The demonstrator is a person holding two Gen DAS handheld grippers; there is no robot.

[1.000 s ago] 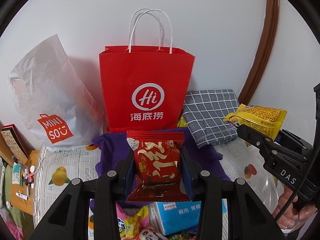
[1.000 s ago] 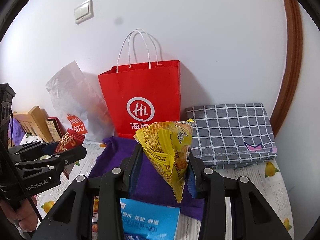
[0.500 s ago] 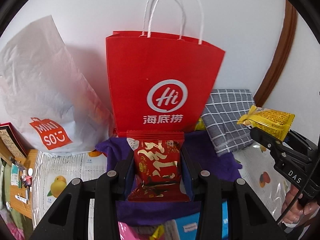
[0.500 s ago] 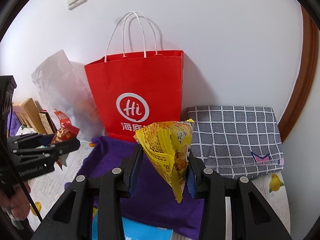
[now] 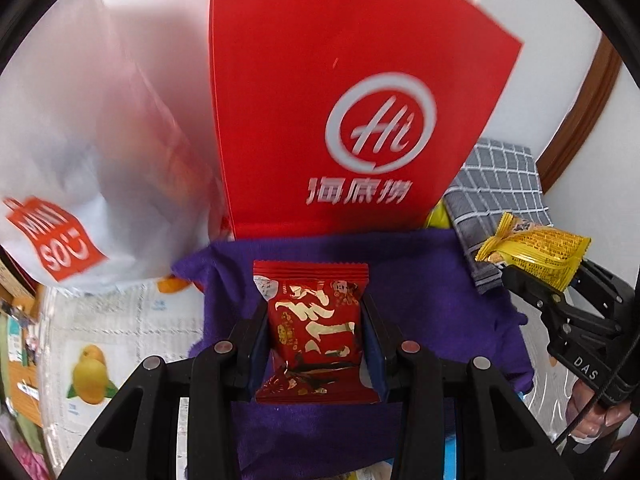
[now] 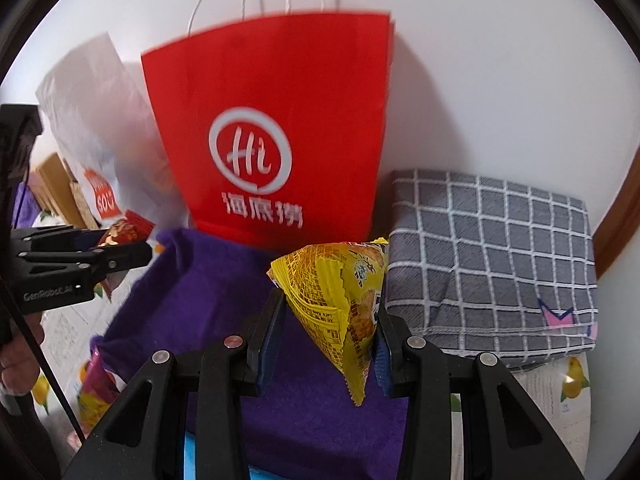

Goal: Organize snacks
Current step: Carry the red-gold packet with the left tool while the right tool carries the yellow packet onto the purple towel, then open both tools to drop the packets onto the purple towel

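Observation:
My left gripper (image 5: 314, 328) is shut on a red snack packet with gold lettering (image 5: 314, 332), held just above a purple cloth (image 5: 420, 280). My right gripper (image 6: 330, 320) is shut on a yellow snack packet (image 6: 340, 296), crumpled into a cone, over the same purple cloth (image 6: 192, 292). A red paper bag with a white Hi logo (image 5: 340, 120) stands close behind the cloth against the wall. In the left wrist view the right gripper (image 5: 540, 276) and its yellow packet (image 5: 536, 250) show at the right. The right wrist view shows the left gripper (image 6: 132, 248) at the left.
A white Miniso plastic bag (image 5: 80, 152) leans left of the red bag. A grey checked folded cloth (image 6: 488, 256) lies at the right by the wall. More snack packets (image 6: 94, 388) lie at the cloth's near left corner. A fruit-print table cover (image 5: 92, 360) lies underneath.
Both grippers have moved forward and down toward the red bag and purple cloth, which now look much larger. Each still holds its packet the same way.

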